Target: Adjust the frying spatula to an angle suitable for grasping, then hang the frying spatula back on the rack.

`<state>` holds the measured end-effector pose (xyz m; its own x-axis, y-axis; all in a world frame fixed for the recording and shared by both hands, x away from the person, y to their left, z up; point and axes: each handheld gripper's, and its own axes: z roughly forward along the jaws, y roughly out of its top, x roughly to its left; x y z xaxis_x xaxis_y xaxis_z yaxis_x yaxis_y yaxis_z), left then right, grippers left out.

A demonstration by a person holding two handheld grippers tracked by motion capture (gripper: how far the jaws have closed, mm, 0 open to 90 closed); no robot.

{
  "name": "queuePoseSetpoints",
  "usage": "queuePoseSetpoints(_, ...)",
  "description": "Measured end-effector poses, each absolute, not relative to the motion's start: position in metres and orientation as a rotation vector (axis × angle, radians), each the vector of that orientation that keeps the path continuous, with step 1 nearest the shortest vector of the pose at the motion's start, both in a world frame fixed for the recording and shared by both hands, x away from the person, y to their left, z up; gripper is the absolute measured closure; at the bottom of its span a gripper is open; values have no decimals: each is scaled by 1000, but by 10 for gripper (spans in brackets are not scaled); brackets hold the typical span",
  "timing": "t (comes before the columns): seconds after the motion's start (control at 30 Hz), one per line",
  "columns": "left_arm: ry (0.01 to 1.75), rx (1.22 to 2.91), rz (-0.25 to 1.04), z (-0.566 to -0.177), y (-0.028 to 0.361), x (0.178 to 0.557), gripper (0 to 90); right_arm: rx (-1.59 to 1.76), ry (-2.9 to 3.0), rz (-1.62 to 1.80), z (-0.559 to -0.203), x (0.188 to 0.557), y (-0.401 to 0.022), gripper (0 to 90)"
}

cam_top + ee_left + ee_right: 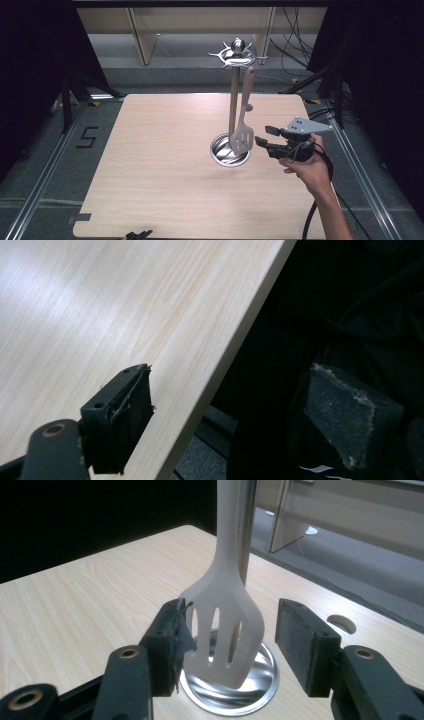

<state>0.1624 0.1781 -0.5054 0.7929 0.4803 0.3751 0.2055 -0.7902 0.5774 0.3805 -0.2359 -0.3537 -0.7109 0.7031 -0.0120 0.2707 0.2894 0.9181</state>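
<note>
My right gripper (pixel 227 645): jaws parted, nothing clamped. Slotted spatula (pixel 225 630) hangs from rack hook, blade between my pads; left pad looks to be touching or just beside blade edge, right pad apart. Rack (pixel 234 90) pole directly behind blade, base dish (pixel 235 690) below the tips.

Risk: a snag on the left pad could swing the spatula and, I judge, unseat it from the hook. A sideways nudge may tip the rack.

My left gripper (pixel 240 410): jaws apart, empty, straddling table (pixel 125 305) edge, well away from the work.
</note>
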Motion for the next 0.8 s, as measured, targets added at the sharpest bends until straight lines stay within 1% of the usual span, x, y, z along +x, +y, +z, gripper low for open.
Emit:
queuePoseSetpoints(0.1, 512, 2461, 723, -504, 178, 162, 179, 889, 2178, 1404, -355, 378, -237, 466)
queuePoseSetpoints(0.17, 510, 2466, 705, -504, 178, 163, 179, 900, 2174, 1402, -360, 376, -238, 448)
queuePoseSetpoints(0.27, 519, 2463, 719, -505, 178, 163, 179, 905, 2187, 1397, -363, 375, -242, 440)
queuePoseSetpoints(0.4, 511, 2466, 687, -504, 179, 164, 179, 925, 2186, 1391, -369, 375, -243, 424)
queuePoseSetpoints(0.43, 515, 2463, 699, -504, 179, 164, 179, 909, 2197, 1384, -370, 375, -243, 421)
queuePoseSetpoints(0.5, 502, 2467, 682, -504, 178, 165, 179, 911, 2213, 1359, -374, 374, -242, 419)
queuePoseSetpoints(0.6, 500, 2460, 704, -504, 177, 164, 179, 936, 2243, 1344, -379, 372, -240, 417)
queuePoseSetpoints(0.8, 492, 2468, 687, -503, 178, 163, 179, 910, 2267, 1322, -386, 370, -240, 414)
